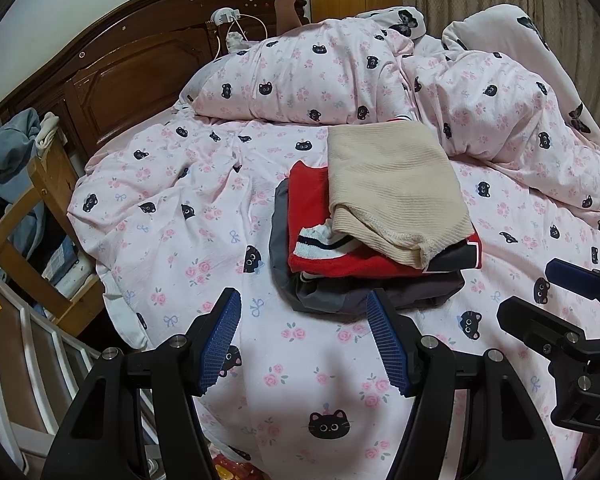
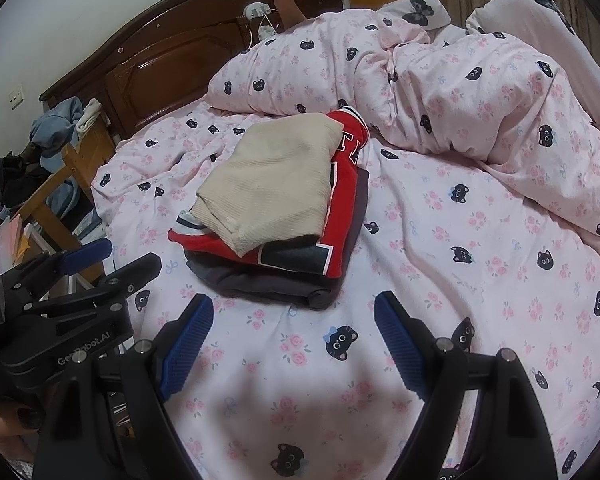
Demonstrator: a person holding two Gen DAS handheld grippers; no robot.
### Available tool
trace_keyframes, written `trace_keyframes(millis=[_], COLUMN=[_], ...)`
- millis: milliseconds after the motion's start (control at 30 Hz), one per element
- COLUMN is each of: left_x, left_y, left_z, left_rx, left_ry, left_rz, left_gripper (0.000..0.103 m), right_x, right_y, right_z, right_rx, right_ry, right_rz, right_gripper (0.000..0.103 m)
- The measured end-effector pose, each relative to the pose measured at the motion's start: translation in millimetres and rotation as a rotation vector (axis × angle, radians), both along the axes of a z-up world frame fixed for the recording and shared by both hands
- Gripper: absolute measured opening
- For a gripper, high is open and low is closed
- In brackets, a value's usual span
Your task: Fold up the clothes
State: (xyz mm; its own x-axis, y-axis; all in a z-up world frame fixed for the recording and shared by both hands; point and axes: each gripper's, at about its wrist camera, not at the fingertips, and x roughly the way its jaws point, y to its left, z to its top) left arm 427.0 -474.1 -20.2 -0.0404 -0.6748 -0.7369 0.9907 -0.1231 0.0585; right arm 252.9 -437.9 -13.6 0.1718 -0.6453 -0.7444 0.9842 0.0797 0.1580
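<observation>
On the bed (image 1: pixel 180 240) a beige knit (image 1: pixel 392 192) tops the red jersey (image 1: pixel 312 216) and grey garment (image 1: pixel 332 296), neatly folded; left tool (image 1: pixel 304 344) and right tool (image 2: pixel 296 344) both gape apart, empty.

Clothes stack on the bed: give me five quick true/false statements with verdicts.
1. The beige top lies on top of the stack. True.
2. The left gripper is clamped on the red garment. False: its jaws are open and empty, short of the stack.
3. The grey garment is at the bottom. True.
4. The stack sits on a bare wooden table. False: it rests on the pink cat-print sheet.
5. The right gripper holds the beige top. False: it is open and holds nothing.
</observation>
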Motion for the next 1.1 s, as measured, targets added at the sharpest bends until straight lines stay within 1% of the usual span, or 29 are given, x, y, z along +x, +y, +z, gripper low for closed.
trace_keyframes(millis=[1100], left_x=[-2.9], left_y=[0.6], left_z=[-1.5], left_rx=[0.003], left_ry=[-0.003], left_rz=[-0.012], left_gripper=[0.06], right_x=[-1.0], right_y=[-1.5], right_z=[-2.1], right_rx=[0.003], right_ry=[-0.011], right_rz=[-0.002], right_gripper=[0.084])
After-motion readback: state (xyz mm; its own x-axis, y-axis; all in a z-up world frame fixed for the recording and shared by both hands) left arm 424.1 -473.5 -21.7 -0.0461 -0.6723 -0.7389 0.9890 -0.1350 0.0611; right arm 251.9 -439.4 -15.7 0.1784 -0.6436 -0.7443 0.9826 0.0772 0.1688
